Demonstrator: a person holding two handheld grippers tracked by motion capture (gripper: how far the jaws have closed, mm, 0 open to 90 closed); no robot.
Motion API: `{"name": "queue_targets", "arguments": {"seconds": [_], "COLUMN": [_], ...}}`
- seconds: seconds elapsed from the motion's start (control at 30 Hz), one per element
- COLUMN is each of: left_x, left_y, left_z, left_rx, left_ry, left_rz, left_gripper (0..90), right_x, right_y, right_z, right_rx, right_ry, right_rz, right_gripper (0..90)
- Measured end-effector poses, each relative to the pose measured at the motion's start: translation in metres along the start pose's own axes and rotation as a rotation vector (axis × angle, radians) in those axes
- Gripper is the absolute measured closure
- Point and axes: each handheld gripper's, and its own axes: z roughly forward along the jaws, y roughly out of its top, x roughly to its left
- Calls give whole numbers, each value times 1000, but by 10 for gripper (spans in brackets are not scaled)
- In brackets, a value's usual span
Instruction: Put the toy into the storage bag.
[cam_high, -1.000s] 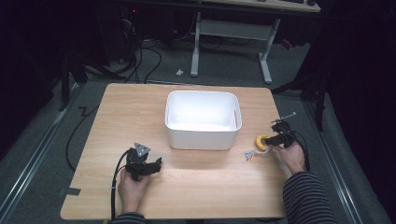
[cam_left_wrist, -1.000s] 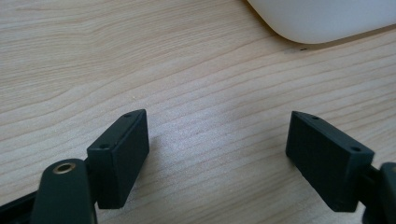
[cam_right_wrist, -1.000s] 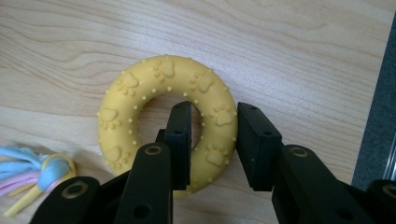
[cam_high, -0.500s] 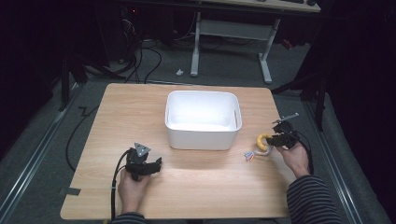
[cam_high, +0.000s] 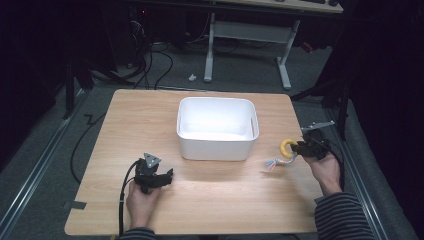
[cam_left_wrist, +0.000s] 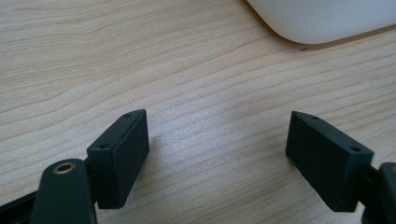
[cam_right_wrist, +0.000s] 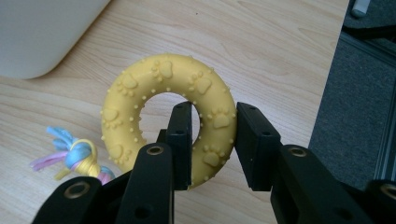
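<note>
The yellow ring toy (cam_right_wrist: 168, 112) sits clamped in the right tool (cam_right_wrist: 212, 140), one jaw through its hole, near the worktop's (cam_high: 150, 115) right edge, beside a knotted rope tassel (cam_right_wrist: 77, 158). The left tool (cam_left_wrist: 217, 149) rests spread wide, holding nothing, near the white tub (cam_high: 217, 145).

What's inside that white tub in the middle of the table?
The white tub looks empty: the high view shows only its bare white floor and walls. The strip of floor just behind its near wall is hidden from the camera.
</note>
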Motion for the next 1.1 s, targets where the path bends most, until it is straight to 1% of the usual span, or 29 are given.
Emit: {"name": "queue_targets", "arguments": {"seconds": [0.07,0.13,0.2,0.27,0.4,0.5,0.63,0.8,0.87,0.97,1.03,1.1], "left_x": [0,0,0,0,0,0,0,0,0,0,0,0], "left_y": [0,0,0,0,0,0,0,0,0,0,0,0], "left_z": [0,0,0,0,0,0,0,0,0,0,0,0], "left_rx": [0,0,0,0,0,0,0,0,0,0,0,0], "left_ry": [0,0,0,0,0,0,0,0,0,0,0,0], "left_rz": [0,0,0,0,0,0,0,0,0,0,0,0], "left_gripper": [217,217,217,217,217,217,217,217,217,217,217,217], "right_x": [0,0,0,1,2,2,1,4,5,6,6,6], "right_y": [0,2,3,6,9,14,20,27,31,35,38,42], "right_z": [-2,-8,-11,-17,-23,-28,-36,-43,-47,-52,-55,-56], "right_rx": [3,-1,-5,-22,-29,-39,-63,-65,-80,-106,-109,-106], "right_ry": [2,-9,-8,-3,7,1,12,11,18,35,51,53], "right_rz": [1,-11,-13,-15,-18,-30,-22,-38,-47,-41,-36,-37], "right_gripper": [685,685,685,685,685,685,686,686,686,686,686,687]}}
